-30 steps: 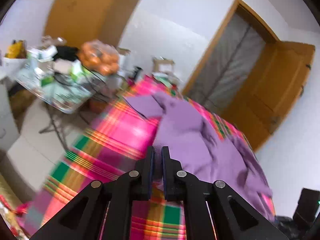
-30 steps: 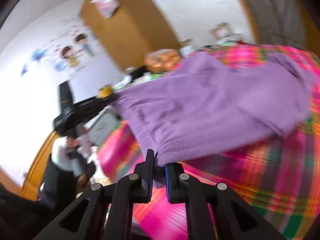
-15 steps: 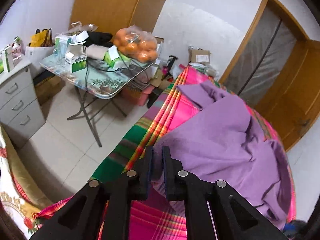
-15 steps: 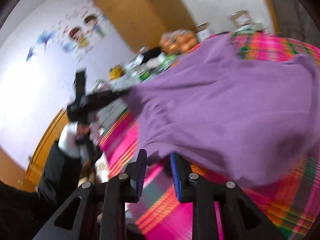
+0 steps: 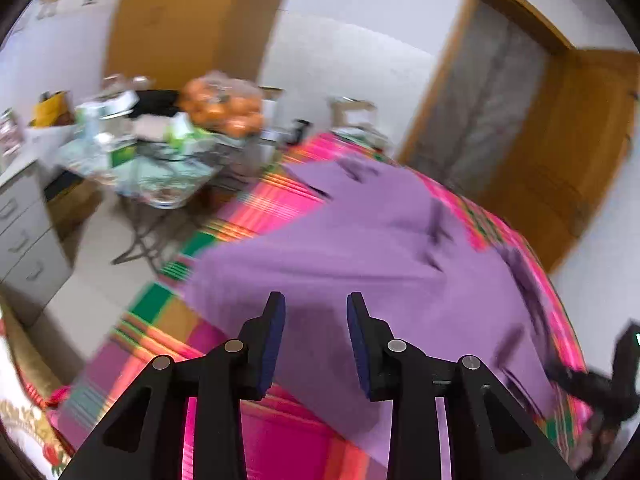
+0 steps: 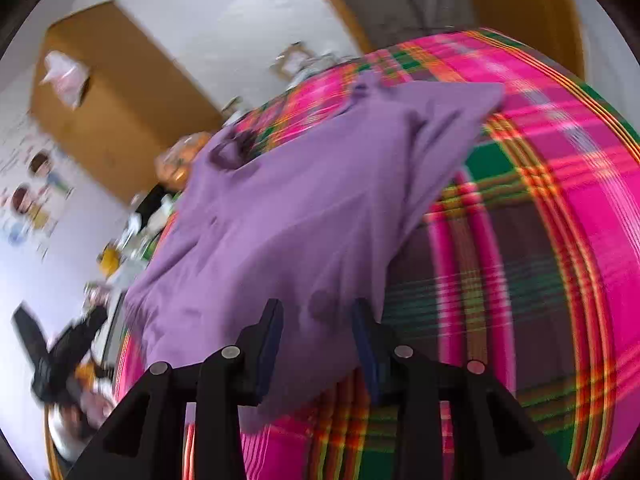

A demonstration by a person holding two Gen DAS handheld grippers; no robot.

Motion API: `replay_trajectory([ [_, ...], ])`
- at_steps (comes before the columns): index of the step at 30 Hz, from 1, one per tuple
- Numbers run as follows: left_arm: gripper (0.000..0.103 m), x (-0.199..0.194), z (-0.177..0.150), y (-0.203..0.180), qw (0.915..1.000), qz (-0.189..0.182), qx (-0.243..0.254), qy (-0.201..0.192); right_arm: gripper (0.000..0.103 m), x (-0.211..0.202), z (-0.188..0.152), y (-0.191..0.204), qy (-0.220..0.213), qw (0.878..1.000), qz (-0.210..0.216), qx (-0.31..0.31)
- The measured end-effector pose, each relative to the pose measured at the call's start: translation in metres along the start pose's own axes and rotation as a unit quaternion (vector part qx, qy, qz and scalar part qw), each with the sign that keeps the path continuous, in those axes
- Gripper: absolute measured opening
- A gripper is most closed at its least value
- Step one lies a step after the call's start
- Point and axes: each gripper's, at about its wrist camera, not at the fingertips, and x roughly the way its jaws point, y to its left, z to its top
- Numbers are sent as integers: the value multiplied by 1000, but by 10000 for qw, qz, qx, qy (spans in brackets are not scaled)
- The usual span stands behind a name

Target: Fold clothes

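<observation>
A purple garment (image 5: 360,248) lies spread on a bed covered by a pink, green and orange plaid sheet (image 5: 280,204). My left gripper (image 5: 316,304) hovers over the garment's near edge. Its jaws are opening, and the cloth lies under the gap with neither pad pressing it. In the right wrist view the same garment (image 6: 300,208) stretches away across the plaid sheet (image 6: 540,240). My right gripper (image 6: 317,312) is low over another part of the near edge. Its jaws are opening too, and the fabric between the blue pads is loose. Both views are motion-blurred.
Left of the bed stands a folding table (image 5: 160,184) crowded with boxes and a bag of oranges (image 5: 224,112). A grey drawer cabinet (image 5: 24,232) is at the far left. A wooden door (image 5: 560,152) stands open behind the bed, with tiled floor (image 5: 100,280) beside it.
Both grippers were shut on the garment's edge and holding it up. Their jaws have since parted, both have come down toward the bed, and the garment has dropped onto the sheet.
</observation>
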Motion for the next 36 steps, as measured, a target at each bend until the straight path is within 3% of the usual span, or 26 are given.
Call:
replay_trajectory([
  [5, 34, 0, -18, -33, 9984, -388, 354, 214, 36, -18, 2, -12, -549, 9967, -591, 14],
  [10, 34, 4, -38, -62, 9939, -773, 627, 482, 37, 2, 1, -15, -2, 9992, -380, -146],
  [11, 34, 5, -41, -68, 9928, -828, 691, 517, 26, 3, 0, -14, 33, 9993, -316, -221],
  [12, 34, 5, -44, -73, 9917, -883, 755, 552, 3, 3, -1, -13, 36, 9992, -249, -297],
  [15, 34, 5, -49, -80, 9903, -936, 831, 601, 3, -13, 9, -19, -254, 9984, -305, -414],
  [18, 34, 4, -50, -74, 9915, -883, 744, 602, 3, -56, 32, -49, -1045, 9879, -1128, -198],
  [20, 34, 5, -50, -68, 9927, -825, 645, 597, 4, -90, 46, -75, -1632, 9672, -1945, 107],
  [23, 34, 5, -49, -60, 9945, -735, 505, 554, 9, -116, 46, -89, -1978, 9529, -2284, 249],
  [24, 35, 6, -49, -57, 9952, -694, 442, 535, 16, -123, 46, -92, -2074, 9488, -2364, 284],
  [27, 35, 5, -46, -48, 9968, -559, 273, 504, 37, -109, 35, -69, -1812, 9634, -1953, -293],
  [31, 36, 0, -43, -35, 9983, -375, 145, 421, 37, -67, 14, -17, -1076, 9823, -849, -1273],
  [34, 47, -4, -38, -18, 9993, -185, -7, 317, 37, -38, 1, 18, -586, 9820, -304, -1767],
  [36, 48, -5, -34, -4, 9996, -15, -118, 258, 37, -23, -4, 34, -328, 9802, -41, -1952],
])
